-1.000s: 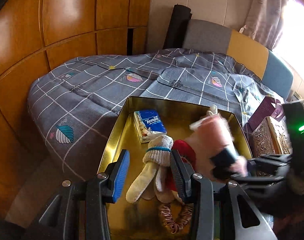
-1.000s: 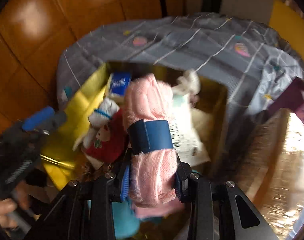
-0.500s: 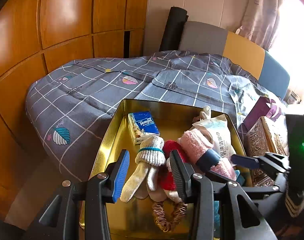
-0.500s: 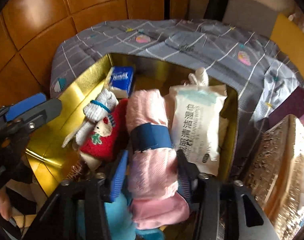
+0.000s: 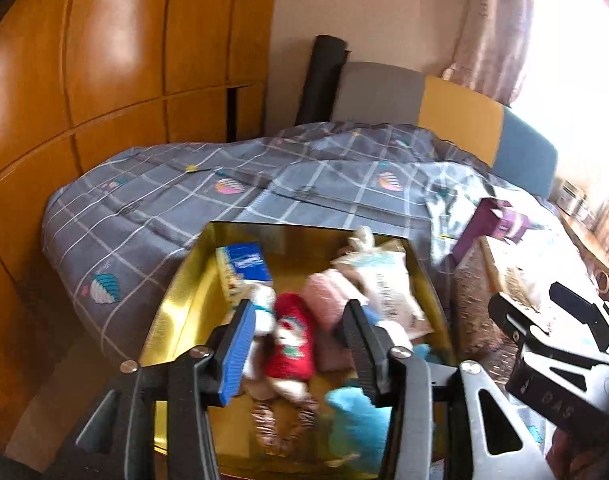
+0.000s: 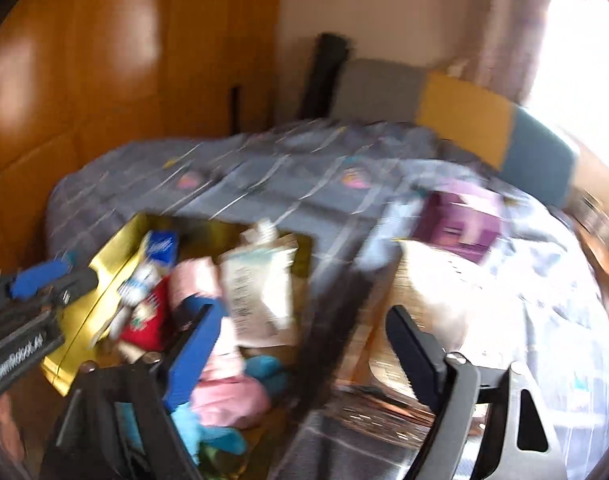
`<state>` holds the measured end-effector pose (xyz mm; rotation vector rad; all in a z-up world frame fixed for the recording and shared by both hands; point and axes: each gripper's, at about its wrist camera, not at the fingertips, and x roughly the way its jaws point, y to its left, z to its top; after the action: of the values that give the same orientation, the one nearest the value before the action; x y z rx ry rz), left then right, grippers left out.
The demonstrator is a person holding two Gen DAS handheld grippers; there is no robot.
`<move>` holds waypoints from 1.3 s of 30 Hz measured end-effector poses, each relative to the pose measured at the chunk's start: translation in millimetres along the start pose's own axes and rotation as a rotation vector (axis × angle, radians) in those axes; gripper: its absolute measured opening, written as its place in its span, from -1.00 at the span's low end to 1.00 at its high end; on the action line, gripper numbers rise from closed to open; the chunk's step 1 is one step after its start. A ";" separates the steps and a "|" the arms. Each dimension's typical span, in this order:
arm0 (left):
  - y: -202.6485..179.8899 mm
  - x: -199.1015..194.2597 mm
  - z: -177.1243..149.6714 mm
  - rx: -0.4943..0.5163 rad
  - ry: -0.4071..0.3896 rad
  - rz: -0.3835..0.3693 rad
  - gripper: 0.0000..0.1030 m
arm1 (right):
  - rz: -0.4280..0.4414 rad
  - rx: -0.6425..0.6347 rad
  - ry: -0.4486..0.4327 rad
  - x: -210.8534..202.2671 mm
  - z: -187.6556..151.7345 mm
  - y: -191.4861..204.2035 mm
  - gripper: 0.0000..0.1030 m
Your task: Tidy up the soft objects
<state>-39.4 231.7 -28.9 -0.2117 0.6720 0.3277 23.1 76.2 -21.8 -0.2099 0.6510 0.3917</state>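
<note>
Two grippers, left (image 5: pixel 300 336) and right (image 6: pixel 304 344), fingers parting, empty; side lettering perhaps "GenRobot.ai".

Bed with grey checked duvet (image 5: pixel 152 208); headboard (image 5: pixel 460 120) in grey, yellow and blue panels. Wooden wardrobe (image 5: pixel 84 60) beside the bed. Dark roll (image 5: pixel 322 76) upright in the corner. Curtain (image 5: pixel 492 36) beside a bright window. Purple box (image 6: pixel 460 220) on the duvet.
</note>
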 end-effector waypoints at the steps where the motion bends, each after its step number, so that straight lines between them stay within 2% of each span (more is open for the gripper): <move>1: -6.1 -1.0 -0.5 0.013 -0.003 -0.004 -0.06 | -0.020 0.022 -0.009 -3.2 -1.4 -6.6 0.77; 10: -49.5 -7.2 -1.4 0.110 -0.029 0.019 -0.06 | -0.131 0.125 -0.043 -21.9 -14.7 -50.6 0.81; 20: -76.2 -17.0 -2.6 0.152 -0.080 0.030 -0.06 | -0.183 0.237 -0.065 -34.6 -22.5 -88.6 0.89; 39: -72.1 -14.2 -4.9 0.137 -0.071 0.047 -0.06 | -0.168 0.229 -0.048 -30.3 -27.3 -83.9 0.89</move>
<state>-26.4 160.1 -17.3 -0.0536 0.6272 0.3313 21.2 -17.0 -18.4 -0.0366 0.6207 0.1585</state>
